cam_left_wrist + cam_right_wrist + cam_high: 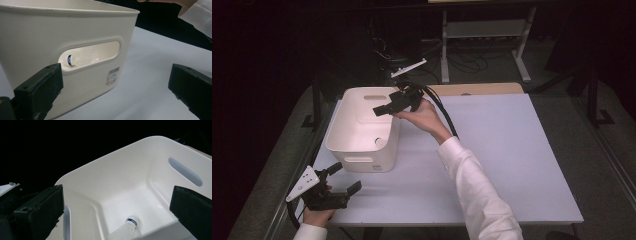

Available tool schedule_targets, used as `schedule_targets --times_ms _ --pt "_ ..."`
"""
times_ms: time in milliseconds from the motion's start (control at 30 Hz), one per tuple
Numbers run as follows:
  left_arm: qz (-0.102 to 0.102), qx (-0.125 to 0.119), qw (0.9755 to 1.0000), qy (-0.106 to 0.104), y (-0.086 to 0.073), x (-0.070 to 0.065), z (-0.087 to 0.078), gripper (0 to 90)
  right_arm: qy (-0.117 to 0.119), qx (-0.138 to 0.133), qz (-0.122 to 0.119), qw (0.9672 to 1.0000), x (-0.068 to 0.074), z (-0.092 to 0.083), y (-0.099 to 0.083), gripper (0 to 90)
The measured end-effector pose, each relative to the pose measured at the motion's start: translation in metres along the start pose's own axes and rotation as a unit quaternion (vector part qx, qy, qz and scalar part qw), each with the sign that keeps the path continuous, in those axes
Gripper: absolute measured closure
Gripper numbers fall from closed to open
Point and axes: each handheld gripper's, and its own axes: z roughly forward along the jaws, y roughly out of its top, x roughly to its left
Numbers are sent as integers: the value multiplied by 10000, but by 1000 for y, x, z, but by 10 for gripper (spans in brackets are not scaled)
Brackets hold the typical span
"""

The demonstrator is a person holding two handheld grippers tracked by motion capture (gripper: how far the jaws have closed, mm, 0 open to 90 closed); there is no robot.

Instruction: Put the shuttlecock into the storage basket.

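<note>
the right gripper (384, 107) hangs over the bin (337, 135), jaws spread and empty. the shuttlecock (126, 227) lies inside the bin. the left gripper (347, 177) rests near the bin, jaws spread.

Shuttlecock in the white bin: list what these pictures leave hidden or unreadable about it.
- Shuttlecock, right gripper view: its feather skirt is cut off by the bin's near rim and the picture's bottom edge.
- Left gripper view: seen only through the handle slot; the bin wall hides the rest.
- High view: too small and washed out to tell its lie.
- Blue band print: too small to read.
- Bin label: too small to read.
</note>
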Motion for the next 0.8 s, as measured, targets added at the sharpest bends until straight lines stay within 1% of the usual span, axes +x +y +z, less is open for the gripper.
schedule_targets --times_ms 33,133,167,233,333,367,400,467,567,633,700,733,800 --pt "-29 -39 10000 -15 0 -1 0 0 -11 -2 -23 10000 -2 -5 -2 0" --pt "-43 -44 10000 -21 0 -1 0 0 -40 -6 -10 10000 -4 -9 -5 0" --pt "-57 -56 10000 -10 0 -1 0 0 -63 -26 -1 10000 -7 -14 -7 0" --pt "-61 -55 10000 -4 0 -1 0 0 -60 -21 11 10000 -7 -15 -8 0" --pt "-38 -45 10000 -10 0 0 1 0 -84 -70 37 9999 -10 -23 -13 0" --pt "1 -5 10000 -2 0 0 0 0 -84 -70 37 9999 -10 -23 -13 0" --pt "-3 -9 10000 1 0 0 0 0 -83 -127 32 9999 -13 -28 -16 0" --pt "-11 -26 10000 1 0 0 0 0 -75 -127 68 9999 -13 -30 -17 0" --pt "-24 -26 10000 19 0 0 0 0 -99 -132 80 9998 -15 -37 -22 0" --pt "-24 -24 10000 31 0 1 0 0 -111 -129 67 9998 -16 -39 -23 0" --pt "-63 -28 10000 39 0 1 0 0 -122 -156 81 9998 -17 -43 -25 0" --pt "-65 -25 10000 58 0 1 -1 0 -128 -182 101 9997 -18 -48 -28 0" --pt "-65 -16 10000 67 0 2 -1 0 -160 -199 110 9996 -19 -52 -30 0"
